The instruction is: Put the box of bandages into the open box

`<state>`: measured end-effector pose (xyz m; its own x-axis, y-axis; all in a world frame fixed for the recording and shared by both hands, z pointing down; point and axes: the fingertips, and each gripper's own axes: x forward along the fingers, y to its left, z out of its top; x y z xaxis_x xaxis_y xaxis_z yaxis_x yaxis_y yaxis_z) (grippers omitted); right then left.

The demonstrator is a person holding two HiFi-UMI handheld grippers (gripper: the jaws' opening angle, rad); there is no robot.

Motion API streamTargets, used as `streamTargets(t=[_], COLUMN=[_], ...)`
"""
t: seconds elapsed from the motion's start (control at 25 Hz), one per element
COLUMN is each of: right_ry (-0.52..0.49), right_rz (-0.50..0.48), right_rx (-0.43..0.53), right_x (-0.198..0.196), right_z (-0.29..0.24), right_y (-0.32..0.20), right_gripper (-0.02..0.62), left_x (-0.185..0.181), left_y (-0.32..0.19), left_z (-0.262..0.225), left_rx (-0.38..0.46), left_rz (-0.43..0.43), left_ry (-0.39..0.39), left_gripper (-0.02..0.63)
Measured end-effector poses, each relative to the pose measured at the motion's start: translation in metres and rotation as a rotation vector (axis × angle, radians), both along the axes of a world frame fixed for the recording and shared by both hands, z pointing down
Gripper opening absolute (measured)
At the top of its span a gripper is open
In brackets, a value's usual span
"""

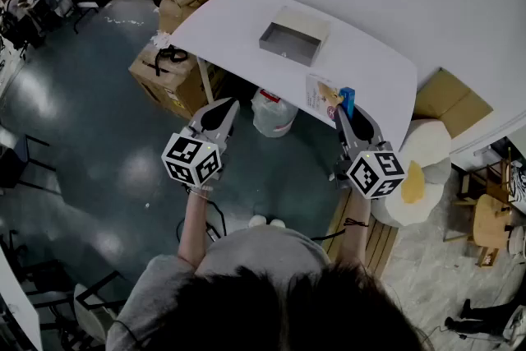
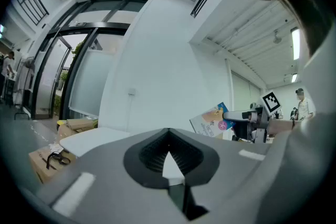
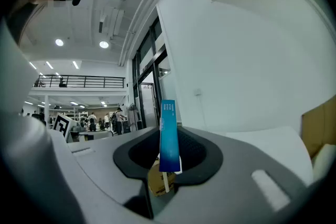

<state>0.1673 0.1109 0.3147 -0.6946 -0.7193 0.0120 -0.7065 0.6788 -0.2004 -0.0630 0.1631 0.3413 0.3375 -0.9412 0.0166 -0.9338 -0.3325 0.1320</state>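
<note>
Nearest the camera is the person [image 1: 246, 275], seen from above in a grey shirt, both arms stretched forward with a gripper in each hand, both held level.

The left gripper [image 1: 228, 107] hangs over the floor, short of the table's near edge. In the left gripper view its jaws meet at the tips with nothing between them.

The right gripper [image 1: 341, 115] is clamped on the bandage box [image 3: 168, 136]. The right gripper view shows the box's blue narrow edge standing upright between the jaws, with both pads pressing on its flat sides. From the head view the bandage box is held in the air at the near edge of the table [image 1: 370, 62], toward its right end, with its printed face turned to the left.

Under the table, between the two grippers, sits a white bag [image 1: 274, 113].

Farther in on the white tabletop lies the open box [image 1: 288, 45], a shallow grey tray whose inside is bare. It is well apart from the bandage box, up and to the left of it.

Beyond the table's left end, cartons [image 1: 168, 74] stand on the dark floor.
</note>
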Motion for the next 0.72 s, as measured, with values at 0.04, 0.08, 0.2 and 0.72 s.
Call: streamTargets(t=[0.04,0.08,0.2,0.72], right_ry=[-0.005,-0.008,-0.006,-0.012], right_rz=[-0.001,-0.002,-0.004,-0.018], right_rx=[0.000,-0.001,-0.002,-0.008], right_x=[0.000,0.000,-0.001,0.005], right_z=[0.000,0.000,0.001,0.004], right_y=[-0.001,-0.001,-0.002,-0.005], right_gripper=[0.103,0.103,0.103,0.103], left_x=[0.000,0.000,0.001,0.008], left_y=[0.000,0.000,-0.001,0.000], left_z=[0.000,0.001,0.001,0.011], left_rx=[0.000,-0.001,-0.001,-0.019], left_rz=[-0.001,-0.002,-0.005,-0.026], left_ry=[0.000,0.000,0.001,0.029], left_gripper=[-0.006,-0.006,-0.006,-0.006])
